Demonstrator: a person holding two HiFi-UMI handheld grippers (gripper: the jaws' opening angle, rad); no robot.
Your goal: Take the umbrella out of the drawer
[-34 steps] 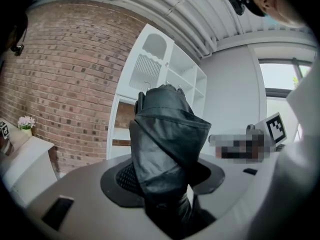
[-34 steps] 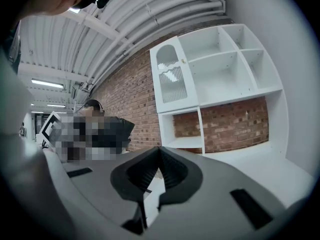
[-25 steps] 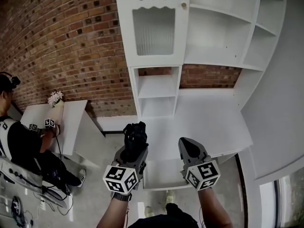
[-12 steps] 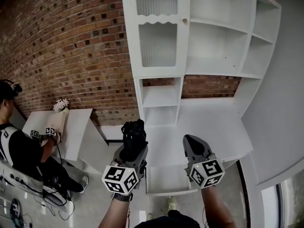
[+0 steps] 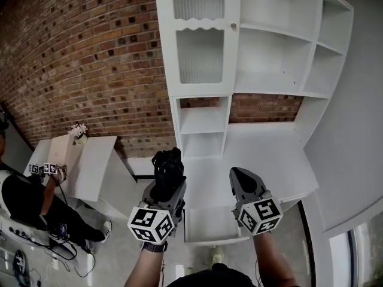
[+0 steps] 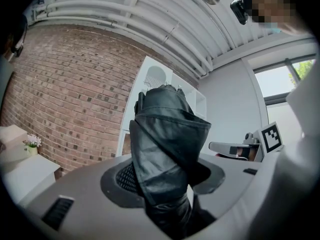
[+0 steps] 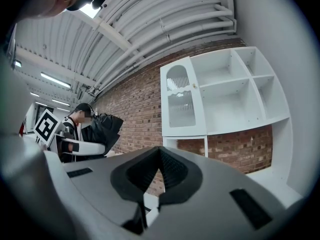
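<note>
A black folded umbrella (image 5: 169, 167) stands up from my left gripper (image 5: 167, 183), which is shut on its lower part, in front of the white desk. In the left gripper view the umbrella (image 6: 167, 144) fills the gap between the jaws of the left gripper (image 6: 167, 186). My right gripper (image 5: 241, 181) hangs beside it, shut, with nothing in it; in its own view the right gripper (image 7: 160, 154) has its pads meeting at the tip. Below both, the white drawer (image 5: 206, 227) stands pulled out; the part of it I can see holds nothing.
A white cabinet (image 5: 263, 46) with open shelves and ribbed glass doors (image 5: 200, 55) stands against the brick wall (image 5: 90, 58). At the far left another person (image 5: 24, 199) sits at a white table (image 5: 90, 160) with a small flower pot (image 5: 78, 133).
Both grippers have risen a little, the umbrella still in the left one. The drawer sits slightly lower in the picture. The person at the left has shifted towards the edge.
</note>
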